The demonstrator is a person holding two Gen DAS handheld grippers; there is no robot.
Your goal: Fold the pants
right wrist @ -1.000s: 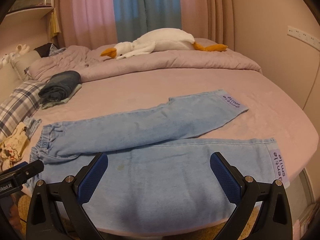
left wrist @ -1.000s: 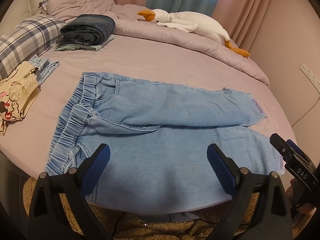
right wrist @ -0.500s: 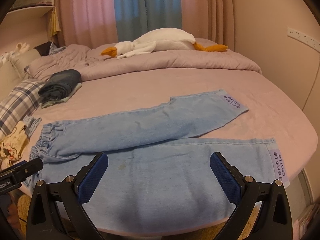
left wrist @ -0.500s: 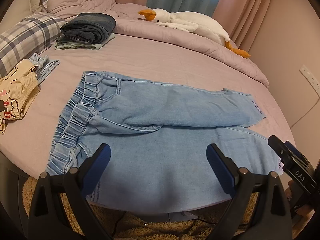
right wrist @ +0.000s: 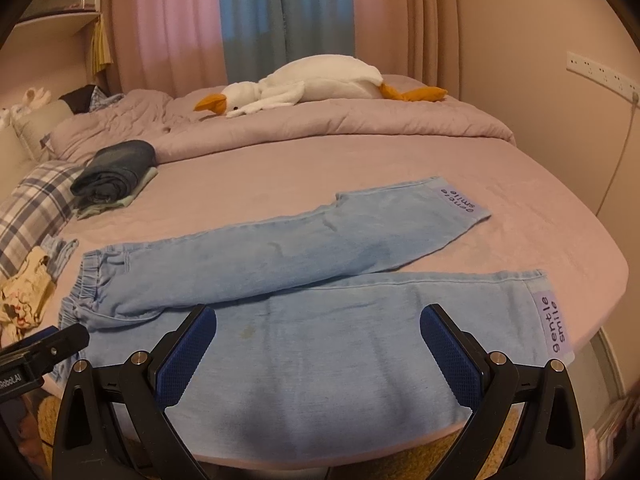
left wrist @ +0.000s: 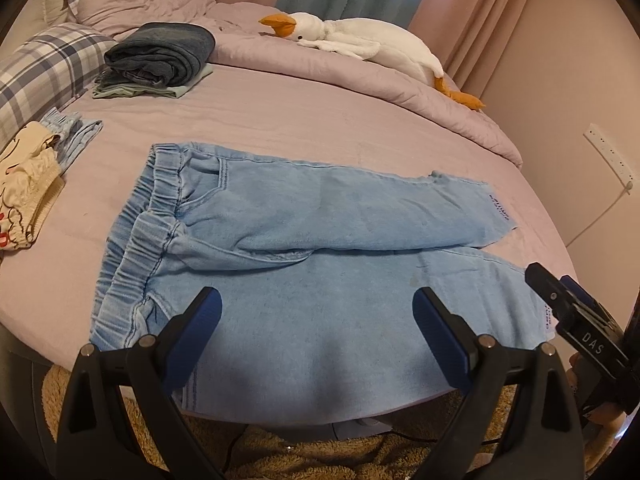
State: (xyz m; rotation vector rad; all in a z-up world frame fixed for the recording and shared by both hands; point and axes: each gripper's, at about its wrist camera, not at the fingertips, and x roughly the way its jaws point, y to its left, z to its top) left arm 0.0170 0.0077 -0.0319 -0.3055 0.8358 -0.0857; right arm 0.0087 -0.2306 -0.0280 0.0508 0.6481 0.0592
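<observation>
Light blue denim pants (left wrist: 304, 264) lie flat on the pink bed sheet, elastic waistband (left wrist: 136, 240) at the left, both legs running to the right with "gentle smile" patches at the cuffs (right wrist: 554, 322). The near leg hangs slightly over the bed's front edge. They also show in the right wrist view (right wrist: 320, 320). My left gripper (left wrist: 316, 316) is open and empty, above the near leg close to the waistband side. My right gripper (right wrist: 318, 332) is open and empty, above the near leg toward the cuff side. The right gripper also shows at the left view's right edge (left wrist: 576, 320).
A stack of folded dark jeans (left wrist: 160, 56) lies at the back left beside a plaid pillow (left wrist: 44, 76). A cream garment (left wrist: 24, 188) lies at the left. A white goose plush (left wrist: 360, 40) rests on the bunched quilt at the back. A brown shaggy rug (left wrist: 280, 452) is below the bed edge.
Both grippers stay open and almost still; the left view has shifted very slightly. The pants have not moved.
</observation>
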